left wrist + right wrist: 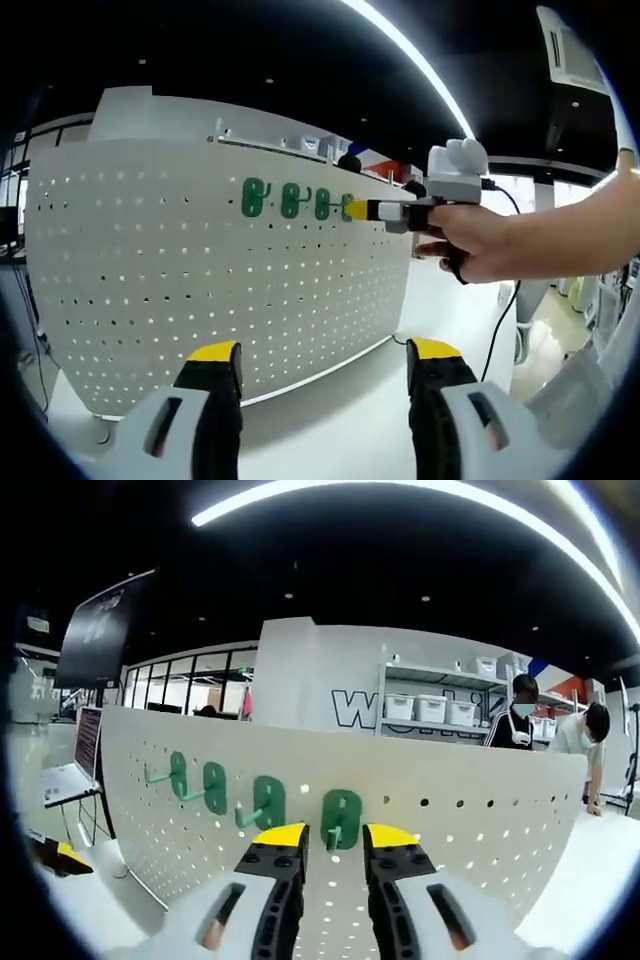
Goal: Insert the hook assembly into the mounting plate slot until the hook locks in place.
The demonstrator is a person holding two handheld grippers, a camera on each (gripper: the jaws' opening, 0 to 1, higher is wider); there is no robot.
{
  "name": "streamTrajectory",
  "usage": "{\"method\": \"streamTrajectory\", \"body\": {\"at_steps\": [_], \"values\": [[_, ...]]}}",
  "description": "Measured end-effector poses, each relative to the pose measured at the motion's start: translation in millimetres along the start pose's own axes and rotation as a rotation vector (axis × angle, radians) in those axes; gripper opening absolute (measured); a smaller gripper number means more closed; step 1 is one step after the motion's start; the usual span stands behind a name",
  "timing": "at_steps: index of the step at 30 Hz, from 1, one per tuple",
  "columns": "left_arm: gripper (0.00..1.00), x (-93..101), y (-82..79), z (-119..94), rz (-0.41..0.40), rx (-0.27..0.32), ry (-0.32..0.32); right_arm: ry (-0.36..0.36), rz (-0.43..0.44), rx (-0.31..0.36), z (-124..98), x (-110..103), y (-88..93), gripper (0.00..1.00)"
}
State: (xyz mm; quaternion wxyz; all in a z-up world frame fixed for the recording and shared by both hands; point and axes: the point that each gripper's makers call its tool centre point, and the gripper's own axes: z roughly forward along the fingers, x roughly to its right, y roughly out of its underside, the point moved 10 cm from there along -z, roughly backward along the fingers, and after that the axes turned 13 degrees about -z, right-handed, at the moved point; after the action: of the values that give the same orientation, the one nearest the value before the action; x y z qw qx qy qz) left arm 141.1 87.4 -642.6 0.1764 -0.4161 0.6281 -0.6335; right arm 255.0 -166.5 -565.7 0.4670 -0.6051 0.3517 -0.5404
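A white pegboard mounting plate (200, 300) stands upright on the table. Four green hooks sit in a row near its top edge, from the first hook (253, 197) to the last hook (346, 208). My right gripper (358, 210), held by a hand, has its yellow tips at that last hook. In the right gripper view the same hook (341, 815) sits in the plate (480, 830) just ahead of my right gripper (335, 838), whose jaws stand a little apart either side of its peg. My left gripper (325, 352) is open and empty, low in front of the plate.
The white table (330, 420) runs in front of the plate. A black cable (500, 320) hangs from the right gripper. A laptop (68, 780) sits at the left. Behind the plate stand two people (520, 720) and shelves with bins (430, 708).
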Motion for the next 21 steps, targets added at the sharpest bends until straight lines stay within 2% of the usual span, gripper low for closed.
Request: {"method": "streamTrajectory", "body": {"at_steps": [6, 21], "values": [[0.7, -0.3, -0.7, 0, 0.003, -0.001, -0.005, -0.041, 0.006, 0.013, -6, -2, 4.8, 0.36], [0.7, -2.0, -3.8, 0, 0.009, 0.01, -0.01, -0.085, 0.027, 0.028, -11, -2, 6.7, 0.4]]}}
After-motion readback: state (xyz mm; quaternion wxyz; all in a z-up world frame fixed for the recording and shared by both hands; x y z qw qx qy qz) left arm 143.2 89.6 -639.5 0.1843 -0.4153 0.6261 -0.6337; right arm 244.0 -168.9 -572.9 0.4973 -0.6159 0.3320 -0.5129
